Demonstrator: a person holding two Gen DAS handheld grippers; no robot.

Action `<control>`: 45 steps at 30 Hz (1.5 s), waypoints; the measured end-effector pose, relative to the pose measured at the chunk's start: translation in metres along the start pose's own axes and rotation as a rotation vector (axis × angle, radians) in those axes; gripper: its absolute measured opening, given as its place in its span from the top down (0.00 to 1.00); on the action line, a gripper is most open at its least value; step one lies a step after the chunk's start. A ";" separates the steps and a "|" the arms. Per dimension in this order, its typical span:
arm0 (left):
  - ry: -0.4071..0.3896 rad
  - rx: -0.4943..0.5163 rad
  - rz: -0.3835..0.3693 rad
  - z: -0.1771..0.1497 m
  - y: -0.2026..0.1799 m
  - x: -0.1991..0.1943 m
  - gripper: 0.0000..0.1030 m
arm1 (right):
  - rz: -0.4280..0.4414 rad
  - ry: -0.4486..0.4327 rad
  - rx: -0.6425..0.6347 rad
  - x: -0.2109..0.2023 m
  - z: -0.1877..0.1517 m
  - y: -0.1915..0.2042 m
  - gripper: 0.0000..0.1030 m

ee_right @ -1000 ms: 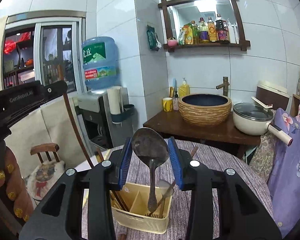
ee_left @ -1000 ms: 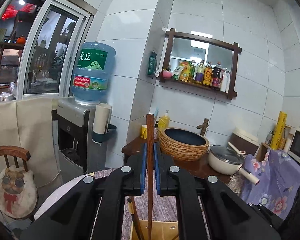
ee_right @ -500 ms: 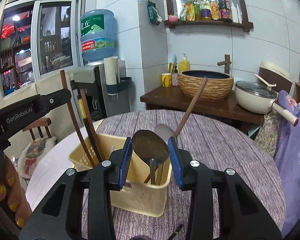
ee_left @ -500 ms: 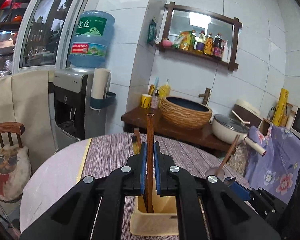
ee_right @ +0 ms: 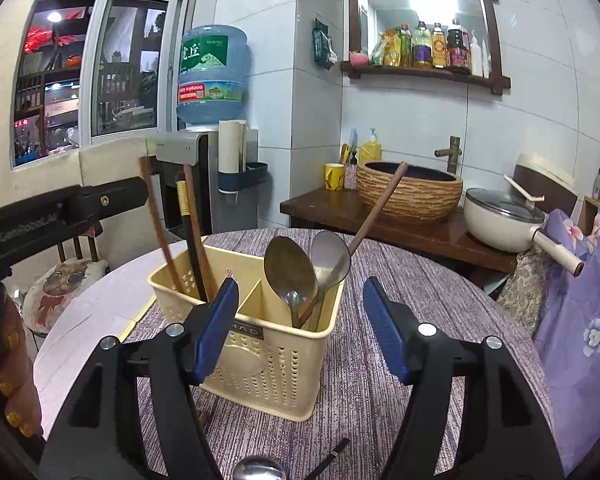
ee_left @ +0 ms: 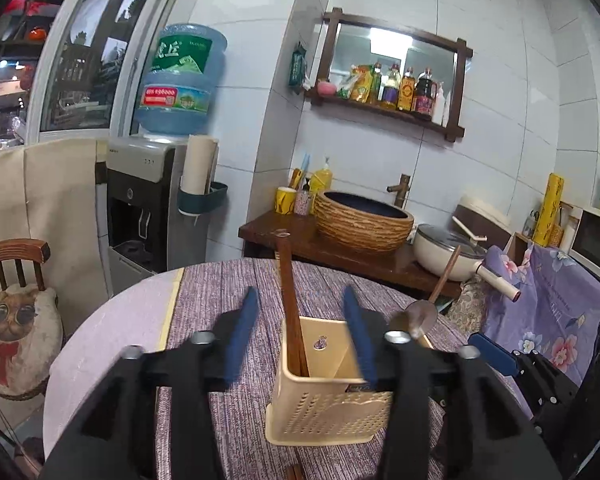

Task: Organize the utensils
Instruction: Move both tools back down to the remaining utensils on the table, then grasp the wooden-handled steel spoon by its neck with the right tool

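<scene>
A cream plastic utensil basket (ee_right: 260, 344) with two compartments stands on the round table; it also shows in the left wrist view (ee_left: 324, 412). Brown chopsticks (ee_right: 192, 232) stand in its left compartment, seen as a dark stick (ee_left: 290, 300) in the left wrist view. Two metal spoons (ee_right: 292, 268) and a wooden-handled spoon (ee_right: 376, 208) stand in its right compartment. My left gripper (ee_left: 302, 336) is open, its jaws either side of the chopstick without touching. My right gripper (ee_right: 300, 324) is open and empty, just in front of the basket.
A spoon bowl (ee_right: 258, 472) and a dark stick (ee_right: 332, 456) lie on the striped purple tablecloth (ee_right: 380, 380) near me. Behind the table are a water dispenser (ee_right: 204, 152), a wooden counter with a woven basin (ee_right: 410, 192) and a white pot (ee_right: 504, 220).
Both grippers have opened. The left let go of the chopstick, which now stands in the basket. The right let go of the spoon, which now stands in the right compartment.
</scene>
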State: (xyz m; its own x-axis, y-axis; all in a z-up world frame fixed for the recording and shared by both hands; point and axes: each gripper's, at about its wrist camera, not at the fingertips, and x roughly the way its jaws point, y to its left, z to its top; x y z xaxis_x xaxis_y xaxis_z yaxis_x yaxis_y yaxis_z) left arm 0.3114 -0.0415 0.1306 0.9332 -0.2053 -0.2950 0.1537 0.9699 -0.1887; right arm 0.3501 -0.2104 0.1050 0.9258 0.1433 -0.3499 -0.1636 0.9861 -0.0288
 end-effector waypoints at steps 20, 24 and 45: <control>0.371 -0.040 0.039 -0.121 0.039 -0.030 0.19 | -0.013 0.308 0.089 -0.043 -0.099 -0.021 0.12; 0.411 -0.039 0.045 -0.141 0.041 -0.033 0.21 | 0.053 0.364 0.039 -0.038 -0.119 -0.001 0.12; 0.448 -0.050 0.038 -0.157 0.043 -0.039 0.25 | 0.156 0.587 -0.009 0.045 -0.124 0.023 0.29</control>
State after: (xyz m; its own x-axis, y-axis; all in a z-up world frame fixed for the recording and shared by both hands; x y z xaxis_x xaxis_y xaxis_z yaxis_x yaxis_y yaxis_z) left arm 0.2304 -0.0123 -0.0128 0.7036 -0.2166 -0.6768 0.0958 0.9726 -0.2117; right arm 0.3454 -0.1912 -0.0271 0.5483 0.2137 -0.8085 -0.2878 0.9560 0.0576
